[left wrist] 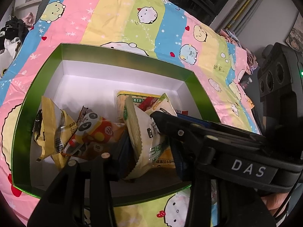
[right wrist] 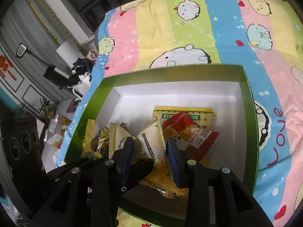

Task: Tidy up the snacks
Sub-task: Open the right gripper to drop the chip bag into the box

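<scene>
Your right gripper (right wrist: 151,147) pinches the white snack packet (right wrist: 146,141) over the green box (right wrist: 248,102); can't tell the left gripper's (left wrist: 147,141) grip. Let go unevenly and the packet could snag a pad and knock the panda packet (left wrist: 90,130) around.

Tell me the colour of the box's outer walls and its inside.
The box has shiny green walls and a plain white inside; the right wrist view shows it best.

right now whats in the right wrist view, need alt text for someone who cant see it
The right gripper straddles a white snack packet inside a green box with a white interior, among red and yellow snack packets. The box sits on a pastel striped cartoon bedsheet.
</scene>
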Demonstrator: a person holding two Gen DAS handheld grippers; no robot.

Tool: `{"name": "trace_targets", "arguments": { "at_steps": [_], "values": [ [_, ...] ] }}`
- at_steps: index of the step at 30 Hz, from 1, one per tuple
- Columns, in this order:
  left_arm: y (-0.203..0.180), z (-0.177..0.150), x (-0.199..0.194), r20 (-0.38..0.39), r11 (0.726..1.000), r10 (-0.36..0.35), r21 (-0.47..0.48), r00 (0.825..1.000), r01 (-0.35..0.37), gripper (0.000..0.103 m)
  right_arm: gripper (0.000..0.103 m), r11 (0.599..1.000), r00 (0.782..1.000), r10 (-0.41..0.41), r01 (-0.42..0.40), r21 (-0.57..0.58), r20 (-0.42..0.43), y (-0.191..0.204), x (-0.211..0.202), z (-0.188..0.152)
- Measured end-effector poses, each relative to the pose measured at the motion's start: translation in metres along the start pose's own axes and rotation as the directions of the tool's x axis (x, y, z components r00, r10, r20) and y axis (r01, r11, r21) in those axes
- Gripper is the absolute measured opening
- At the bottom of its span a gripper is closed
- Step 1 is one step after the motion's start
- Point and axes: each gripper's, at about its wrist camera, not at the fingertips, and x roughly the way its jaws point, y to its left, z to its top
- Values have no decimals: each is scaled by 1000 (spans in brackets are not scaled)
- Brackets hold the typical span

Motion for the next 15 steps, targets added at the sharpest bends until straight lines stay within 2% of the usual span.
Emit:
{"name": "trace_targets", "arguments": {
  "at_steps": [3, 5, 7, 10, 15],
  "values": [
    [-6, -1, -2, 0, 1000, -4, 9, 1000, 4, 63, 51, 999, 1000, 5, -5, 38, 1, -7, -3, -1],
    [-11, -2, -5, 5, 1000, -8, 16, 1000, 8, 80, 53, 998, 1000, 25, -25, 61, 8, -10, -9, -2],
    [-16, -3, -9, 10, 1000, 0, 22, 1000, 0, 84, 53, 997, 999, 36, -38, 68, 20, -10, -18, -4],
    [-19, -4, -16, 17, 1000, 16, 26, 1000, -16, 84, 57, 996, 997, 51, -55, 68, 55, -7, -35, -5],
    [-22, -7, -37, 61, 999, 28, 28, 998, -30, 88, 65, 986, 981, 120, -136, 93, 153, -12, -73, -12]
  ]
}}
